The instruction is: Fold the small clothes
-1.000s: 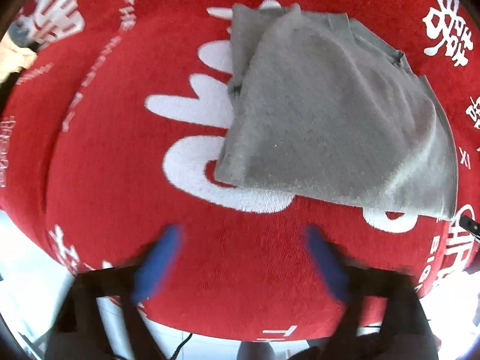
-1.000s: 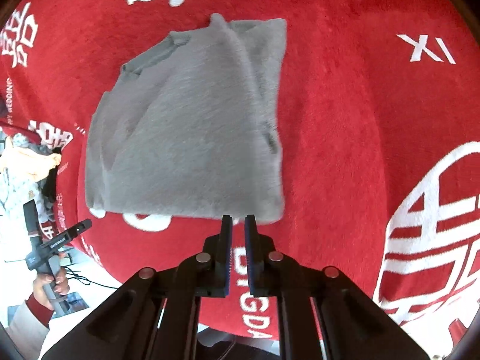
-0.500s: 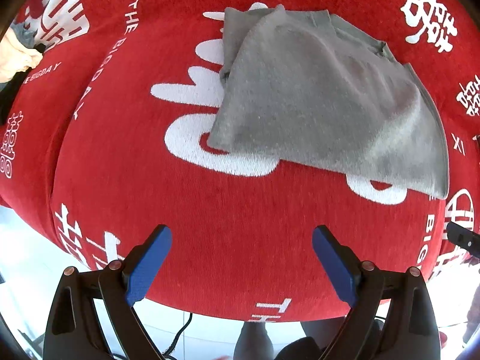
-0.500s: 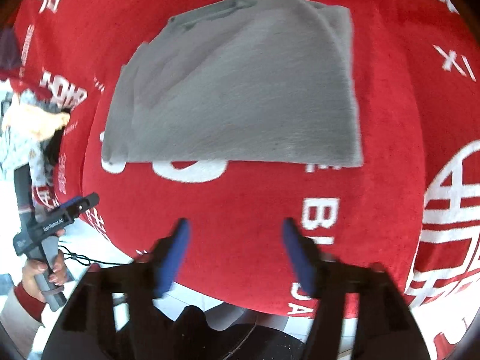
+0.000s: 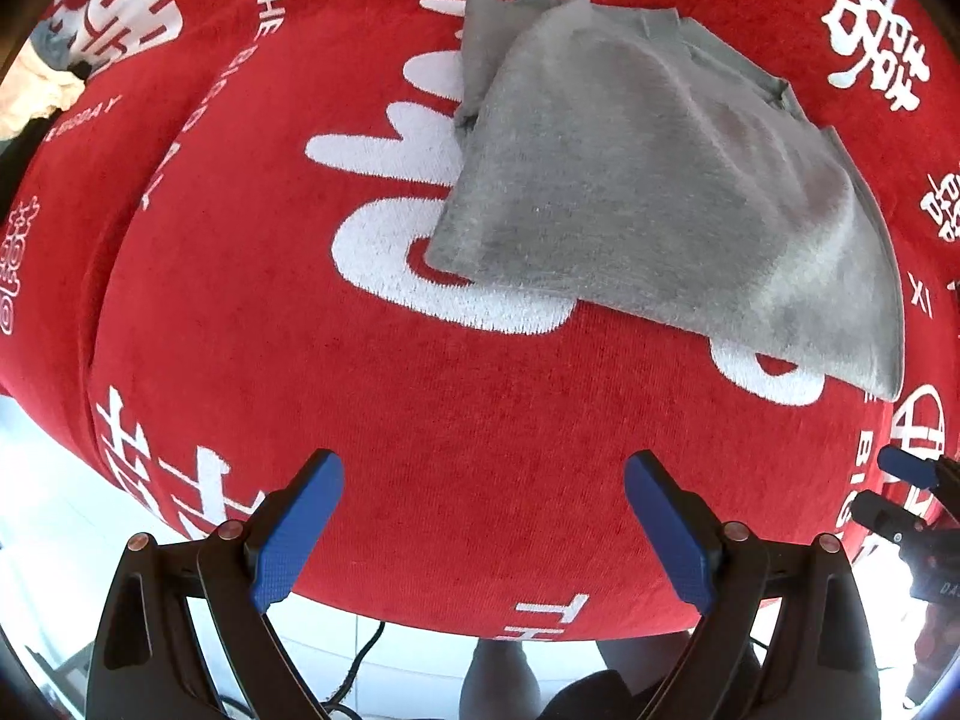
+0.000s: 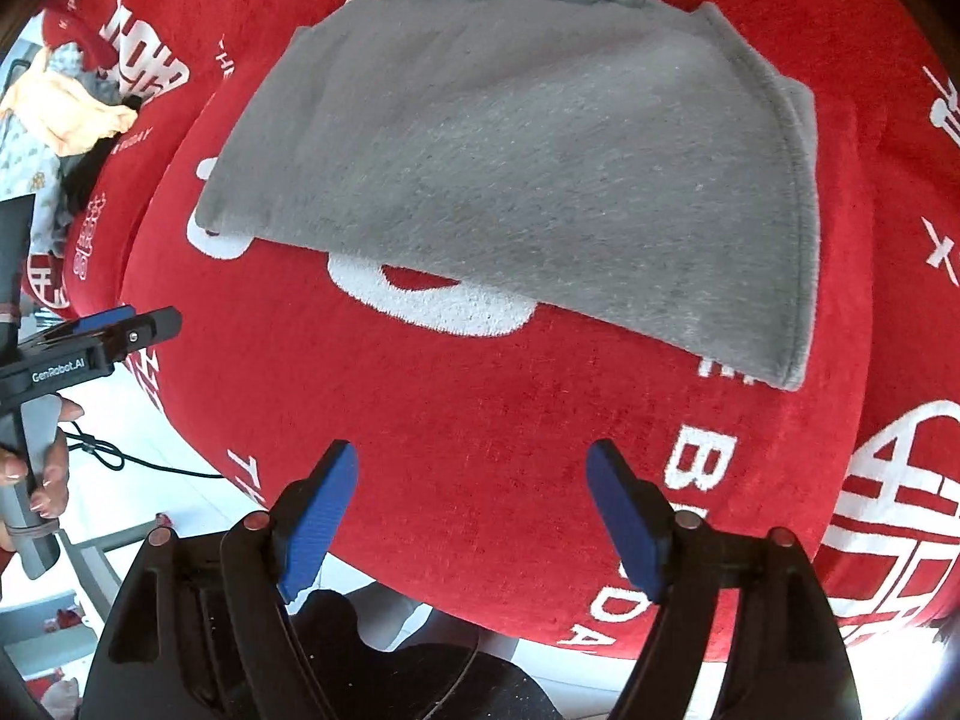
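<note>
A small grey shirt point(image 5: 648, 180) lies folded on the red cloth-covered table point(image 5: 360, 390); it also shows in the right wrist view point(image 6: 540, 168), neckband at the far side. My left gripper point(image 5: 483, 480) is open and empty, near the table's front edge, short of the shirt's near hem. My right gripper point(image 6: 471, 468) is open and empty, also short of the near hem. The right gripper's fingertips point(image 5: 906, 468) show at the right edge of the left view. The left gripper point(image 6: 114, 330) shows at the left of the right view.
The red cloth carries white lettering and symbols point(image 5: 456, 294). A pile of other clothes, yellow and pale point(image 6: 66, 114), lies at the far left of the table. The table's front edge point(image 6: 420, 594) drops to a white floor with a black cable point(image 6: 120, 456).
My right gripper was shut at the shirt's near hem a second ago; it has opened and pulled back toward the table edge. The left gripper has stayed open and shifted slightly.
</note>
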### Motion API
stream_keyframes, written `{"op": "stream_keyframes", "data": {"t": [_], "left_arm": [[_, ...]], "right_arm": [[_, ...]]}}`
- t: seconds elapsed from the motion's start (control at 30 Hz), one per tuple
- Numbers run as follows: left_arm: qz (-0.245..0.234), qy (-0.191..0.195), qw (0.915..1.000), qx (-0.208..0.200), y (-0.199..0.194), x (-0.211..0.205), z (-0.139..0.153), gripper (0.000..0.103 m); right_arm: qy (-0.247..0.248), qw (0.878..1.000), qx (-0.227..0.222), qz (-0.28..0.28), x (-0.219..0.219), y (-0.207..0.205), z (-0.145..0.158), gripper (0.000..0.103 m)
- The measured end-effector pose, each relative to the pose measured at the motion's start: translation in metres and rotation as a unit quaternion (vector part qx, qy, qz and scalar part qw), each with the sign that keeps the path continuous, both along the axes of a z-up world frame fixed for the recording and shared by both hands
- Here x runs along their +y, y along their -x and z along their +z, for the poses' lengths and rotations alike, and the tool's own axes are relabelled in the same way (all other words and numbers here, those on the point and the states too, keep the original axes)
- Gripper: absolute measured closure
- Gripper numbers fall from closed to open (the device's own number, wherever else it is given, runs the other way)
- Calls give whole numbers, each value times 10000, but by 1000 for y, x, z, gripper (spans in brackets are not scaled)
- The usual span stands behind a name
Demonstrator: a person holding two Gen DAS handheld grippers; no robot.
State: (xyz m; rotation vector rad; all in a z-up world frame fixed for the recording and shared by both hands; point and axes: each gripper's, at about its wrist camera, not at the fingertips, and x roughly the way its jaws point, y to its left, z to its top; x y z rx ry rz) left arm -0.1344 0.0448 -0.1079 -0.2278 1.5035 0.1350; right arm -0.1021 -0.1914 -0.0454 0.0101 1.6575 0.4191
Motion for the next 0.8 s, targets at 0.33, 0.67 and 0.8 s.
{"op": "stream_keyframes", "data": {"t": [0.33, 0.67, 0.8], "left_arm": [[60, 118, 9999, 105, -24, -10, -9, 8], [-10, 2, 9999, 169, -59, -23, -15, 8], [12, 4, 9998, 204, -75, -27, -17, 8]], "right_arm": [[-35, 9998, 193, -1, 3, -18, -14, 22], [-113, 9994, 302, -96, -1, -46, -27, 22], [-189, 9992, 337, -125, -2, -59, -30, 22]]}}
